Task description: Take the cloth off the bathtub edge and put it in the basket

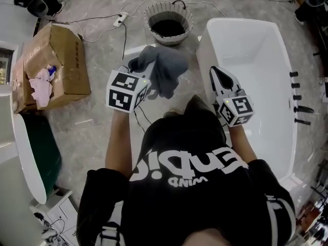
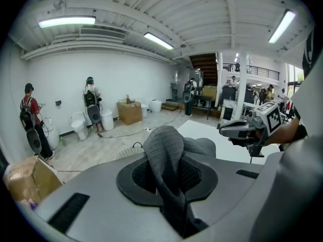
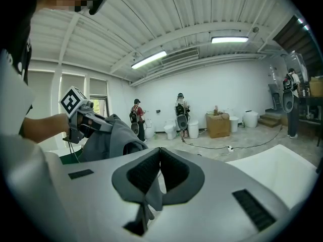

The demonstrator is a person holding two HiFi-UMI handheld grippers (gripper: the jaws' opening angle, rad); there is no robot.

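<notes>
Your left claw [image 1: 145,75] was clamped on the cloth [image 1: 165,69], held in the air beside the bathtub [image 1: 256,45]; the basket [image 1: 154,10] lay just ahead on the floor, nearer that hand. Your right claw [image 1: 220,78] was closed, empty.

A cardboard box [image 1: 61,60] stood open on the marble floor [image 1: 97,118], with pink rags [image 1: 41,88] lying inside it. A white power strip [image 1: 121,18] lay on the floor beyond it. Far off, two people [image 2: 30,116] stood near a toilet [image 2: 79,127] by the white wall.
</notes>
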